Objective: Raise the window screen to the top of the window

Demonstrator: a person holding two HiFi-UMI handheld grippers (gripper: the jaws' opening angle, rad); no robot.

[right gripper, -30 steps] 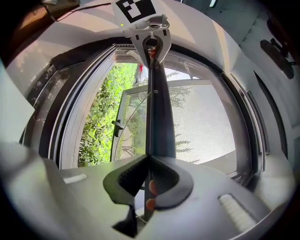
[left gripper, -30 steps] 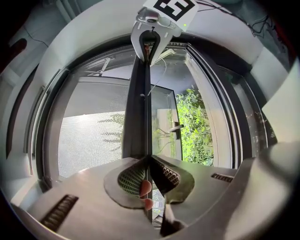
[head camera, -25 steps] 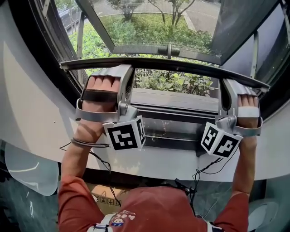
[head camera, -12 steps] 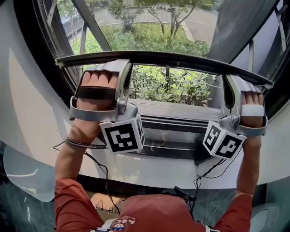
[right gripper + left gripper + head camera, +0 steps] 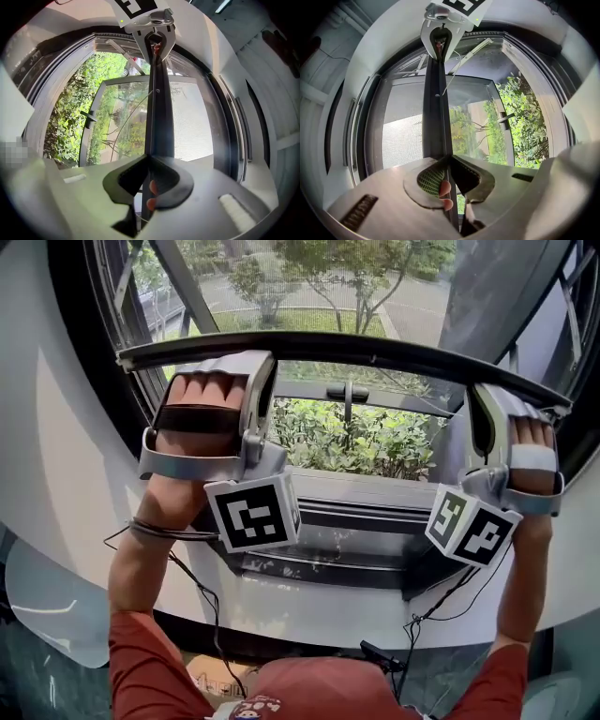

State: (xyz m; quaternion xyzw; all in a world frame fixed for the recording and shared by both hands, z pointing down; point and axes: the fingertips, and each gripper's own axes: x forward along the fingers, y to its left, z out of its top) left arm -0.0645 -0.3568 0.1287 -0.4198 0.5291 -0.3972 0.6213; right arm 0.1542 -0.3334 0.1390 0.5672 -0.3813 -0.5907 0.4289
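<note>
**Step in hand: lifting.** The bottom bar of the window screen is held roughly level, well above the window sill. Open air and shrubs show between bar and sill. The mesh fills the window above the bar.

**Left gripper**: the jaws stand narrow and are clamped on the bottom bar near its left end, above the left part of the sill. The left gripper view shows the bar running straight out from between the pads.

**Right gripper**: the jaws stand narrow and are clamped on the same bar near its right end, above the right part of the sill. The right gripper view shows the bar passing between its pads.

**Progress (judgement).** The screen appears to be partway up. The head view does not show the top of the window, so the remaining travel cannot be read.

**Next move (judgement).**
- Both grippers should rise together at an equal rate so that the bar stays parallel to the sill.
- An uneven lift would likely skew the bar between its side tracks and make it bind.
- Neither grip should be released until the bar reaches the top.

**Containers.** One only: what is probably a cardboard box, below the sill and close to the person's torso. Only a corner of it shows, and its contents are not visible.
</note>
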